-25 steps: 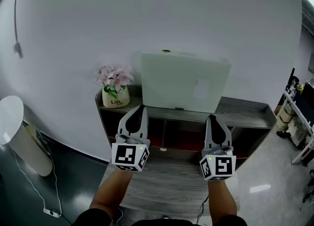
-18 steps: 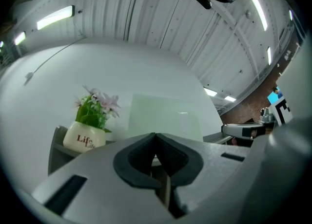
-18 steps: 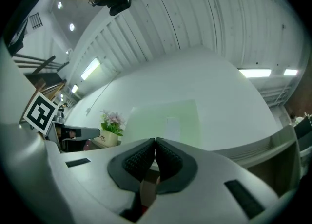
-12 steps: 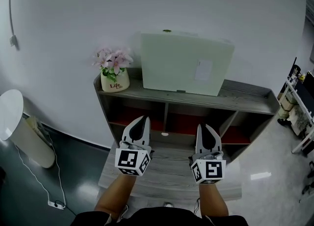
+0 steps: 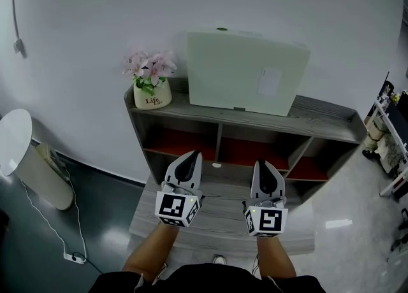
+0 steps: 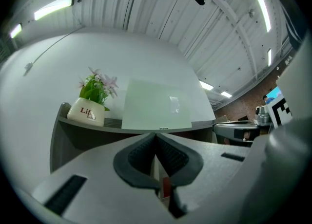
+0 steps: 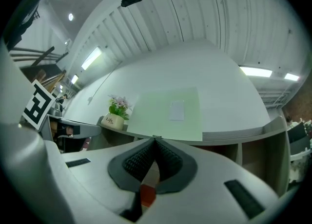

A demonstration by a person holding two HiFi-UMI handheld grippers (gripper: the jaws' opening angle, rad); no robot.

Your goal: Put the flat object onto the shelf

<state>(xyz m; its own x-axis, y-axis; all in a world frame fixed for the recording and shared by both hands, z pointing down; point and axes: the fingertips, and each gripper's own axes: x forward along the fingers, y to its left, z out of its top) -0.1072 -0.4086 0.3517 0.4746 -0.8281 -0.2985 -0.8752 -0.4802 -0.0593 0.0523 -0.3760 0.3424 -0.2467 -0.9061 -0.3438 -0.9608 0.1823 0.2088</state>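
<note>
A pale green flat board (image 5: 245, 72) with a small white label stands upright on top of the grey shelf (image 5: 319, 116), leaning against the white wall. It also shows in the left gripper view as the flat board (image 6: 156, 106) and in the right gripper view as the flat board (image 7: 168, 113). My left gripper (image 5: 190, 160) is shut and empty, well below and in front of the board, over the low grey bench. My right gripper (image 5: 264, 169) is shut and empty beside it. Both point toward the shelf.
A white pot of pink flowers (image 5: 151, 85) stands on the shelf's left end. The shelf has open compartments (image 5: 185, 145) with red floors. A low grey bench (image 5: 217, 221) lies before it. A white cylinder bin (image 5: 25, 167) stands at left, with a cable on the dark floor.
Both grippers have dropped away from the board's lower edge and come back toward me, now over the bench. The board stays standing on the shelf.
</note>
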